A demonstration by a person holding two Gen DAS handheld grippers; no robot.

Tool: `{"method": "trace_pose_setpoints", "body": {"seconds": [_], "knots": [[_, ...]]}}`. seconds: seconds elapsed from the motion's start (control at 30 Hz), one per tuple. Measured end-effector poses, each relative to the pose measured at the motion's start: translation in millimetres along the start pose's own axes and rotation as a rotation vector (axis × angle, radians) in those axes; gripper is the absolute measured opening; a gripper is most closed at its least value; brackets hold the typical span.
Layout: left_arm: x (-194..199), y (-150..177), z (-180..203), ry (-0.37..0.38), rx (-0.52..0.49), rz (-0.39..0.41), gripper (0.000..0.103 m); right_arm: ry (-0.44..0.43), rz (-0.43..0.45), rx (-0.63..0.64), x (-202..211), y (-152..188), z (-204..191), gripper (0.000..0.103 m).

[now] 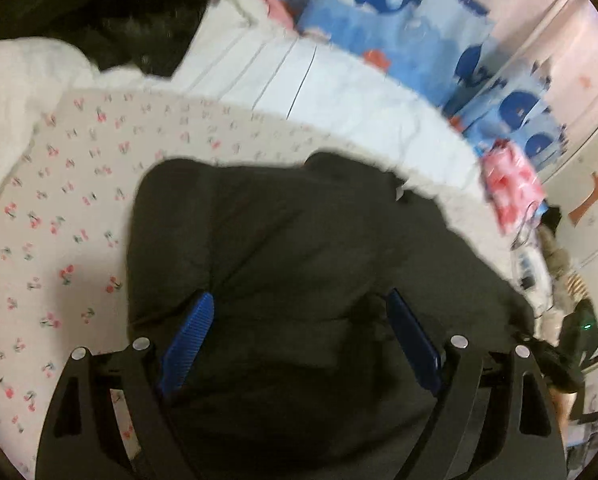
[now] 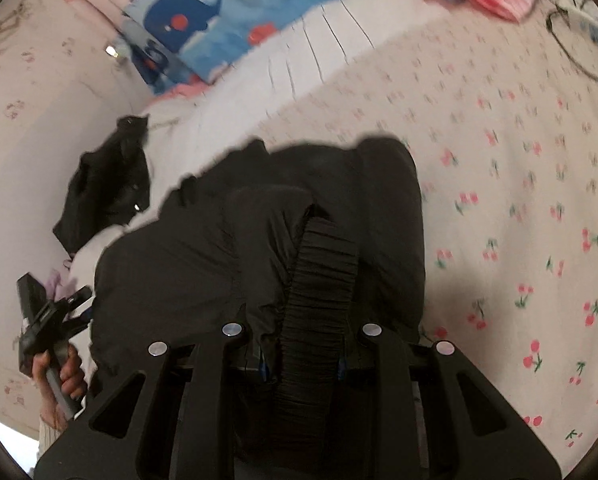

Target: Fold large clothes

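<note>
A large black padded jacket [image 1: 283,240] lies on a bed with a cherry-print sheet [image 1: 59,220]. My left gripper [image 1: 299,304] is open above the jacket, its blue pads [image 1: 191,332] spread wide and empty. In the right wrist view the jacket [image 2: 203,256] fills the middle. My right gripper [image 2: 303,364] is shut on the jacket's ribbed black cuff [image 2: 319,280], which runs up between the fingers. The left gripper, held by a hand, shows at the left edge of the right wrist view [image 2: 47,320].
A white quilt [image 1: 339,92] and blue whale-print bedding [image 1: 399,12] lie at the bed's far side. A pink cloth [image 1: 511,188] and cables [image 2: 571,36] lie by the bed's edge. Another black garment [image 2: 107,184] lies on the quilt. A pink wall [image 2: 27,120] stands close.
</note>
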State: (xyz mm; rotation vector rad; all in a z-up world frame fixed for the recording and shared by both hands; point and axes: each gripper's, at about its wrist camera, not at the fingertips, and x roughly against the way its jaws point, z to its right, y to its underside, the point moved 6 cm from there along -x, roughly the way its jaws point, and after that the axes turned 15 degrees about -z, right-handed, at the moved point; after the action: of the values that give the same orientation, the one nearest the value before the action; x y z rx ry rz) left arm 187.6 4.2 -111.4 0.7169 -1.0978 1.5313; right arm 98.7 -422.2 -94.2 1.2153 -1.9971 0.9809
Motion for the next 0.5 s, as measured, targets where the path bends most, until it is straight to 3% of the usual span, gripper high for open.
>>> {"method": "trace_pose_setpoints", "body": {"seconds": [0.13, 0.17, 0.23, 0.33, 0.4, 0.5], "knots": [[3, 8, 5, -0.028, -0.019, -0.015, 0.084, 0.038, 0.051, -0.023, 26, 9, 4, 0.038], [13, 9, 10, -0.006, -0.029, 0.002, 0.084, 0.122, 0.106, -0.025, 43, 10, 4, 0.045], [35, 7, 20, 0.015, -0.06, 0.052, 0.089, 0.248, 0.232, 0.017, 70, 10, -10, 0.049], [55, -4, 33, -0.005, -0.116, 0.116, 0.094, 0.267, 0.338, 0.142, 86, 3, -53, 0.057], [52, -16, 36, -0.011, -0.126, 0.115, 0.094, 0.268, 0.313, 0.237, 69, -6, -84, 0.068], [30, -32, 29, 0.014, -0.074, 0.073, 0.094, 0.351, 0.198, 0.292, 16, -23, -94, 0.069]]}}
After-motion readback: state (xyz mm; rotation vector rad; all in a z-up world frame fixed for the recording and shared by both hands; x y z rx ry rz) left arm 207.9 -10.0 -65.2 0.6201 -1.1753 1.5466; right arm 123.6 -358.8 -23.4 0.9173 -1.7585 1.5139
